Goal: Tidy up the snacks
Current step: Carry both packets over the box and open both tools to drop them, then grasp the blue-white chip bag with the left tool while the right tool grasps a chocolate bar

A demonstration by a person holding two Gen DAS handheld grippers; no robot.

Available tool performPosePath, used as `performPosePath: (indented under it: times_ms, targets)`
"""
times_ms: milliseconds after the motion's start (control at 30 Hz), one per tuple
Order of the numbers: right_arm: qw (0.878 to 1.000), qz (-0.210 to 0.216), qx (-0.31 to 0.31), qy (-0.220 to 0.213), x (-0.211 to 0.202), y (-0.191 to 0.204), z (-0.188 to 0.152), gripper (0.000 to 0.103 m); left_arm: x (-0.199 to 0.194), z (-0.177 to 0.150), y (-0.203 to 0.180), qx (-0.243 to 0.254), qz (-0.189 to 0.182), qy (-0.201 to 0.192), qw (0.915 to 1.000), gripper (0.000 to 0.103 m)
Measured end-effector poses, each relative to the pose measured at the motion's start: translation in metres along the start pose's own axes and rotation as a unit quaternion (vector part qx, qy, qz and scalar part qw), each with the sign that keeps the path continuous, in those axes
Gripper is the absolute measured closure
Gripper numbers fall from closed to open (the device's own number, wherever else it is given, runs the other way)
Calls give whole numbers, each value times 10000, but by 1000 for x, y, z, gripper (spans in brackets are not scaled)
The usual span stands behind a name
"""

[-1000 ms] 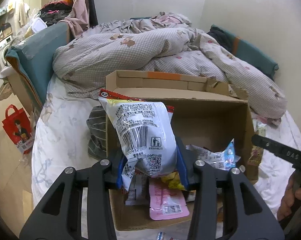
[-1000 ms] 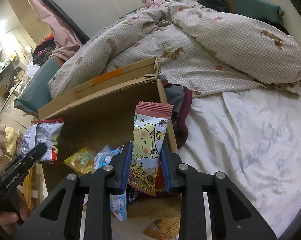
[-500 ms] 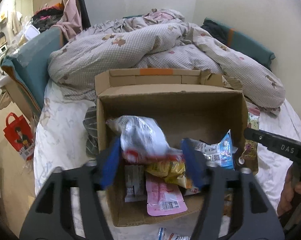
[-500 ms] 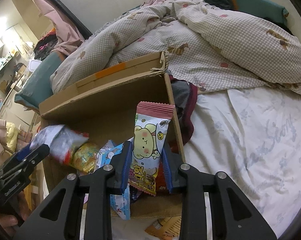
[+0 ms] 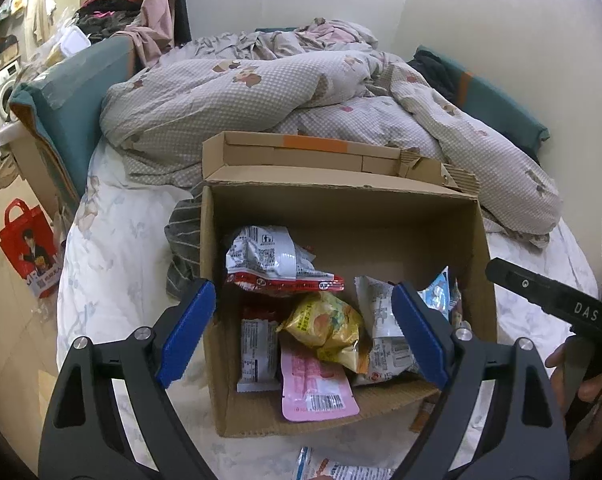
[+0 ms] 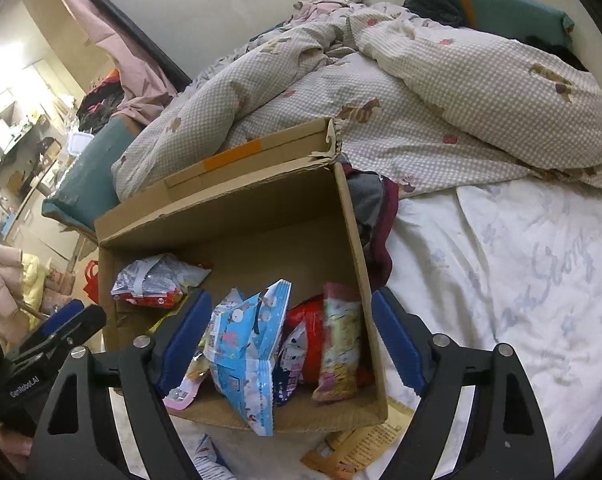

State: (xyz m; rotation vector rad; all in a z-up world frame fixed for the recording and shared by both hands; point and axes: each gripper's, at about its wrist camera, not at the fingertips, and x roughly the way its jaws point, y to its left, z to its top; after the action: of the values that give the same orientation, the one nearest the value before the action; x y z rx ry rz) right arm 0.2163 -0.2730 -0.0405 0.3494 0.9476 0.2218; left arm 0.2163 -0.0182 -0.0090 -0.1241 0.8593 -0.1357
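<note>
An open cardboard box [image 5: 341, 216] stands on the bed with several snack packets inside. A white and red bag [image 5: 273, 260] lies on top at its left, above a yellow bag [image 5: 325, 324] and a pink packet [image 5: 313, 384]. My left gripper [image 5: 302, 287] hovers over the box, jaws opening, gripping nothing. In the right wrist view a bear-print packet [image 6: 339, 340] leans on the box's right wall [image 6: 353, 240] beside a blue packet [image 6: 249, 344]. My right gripper [image 6: 291, 294] hangs above them, jaws opening, pads touching nothing.
A checked duvet [image 5: 301, 92] is piled behind the box. A striped cloth [image 5: 183, 252] lies at its left and dark red clothing [image 6: 381, 220] at its right. Loose packets [image 6: 361, 444] lie on the sheet in front. A red bag [image 5: 29, 244] stands on the floor.
Both grippers opened. The white and red bag fell from the left one into the box. The bear-print packet dropped from the right one against the box's right wall.
</note>
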Motion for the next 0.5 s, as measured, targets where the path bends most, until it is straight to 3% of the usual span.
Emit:
performPosePath:
  times_ms: [333, 500]
  targets:
    - [9998, -1, 173, -16, -26, -2, -14, 19, -29, -11, 2, 87, 46, -140, 9999, 15]
    - [9998, 59, 209, -25, -44, 1, -30, 19, -45, -17, 9, -117, -58, -184, 9997, 15]
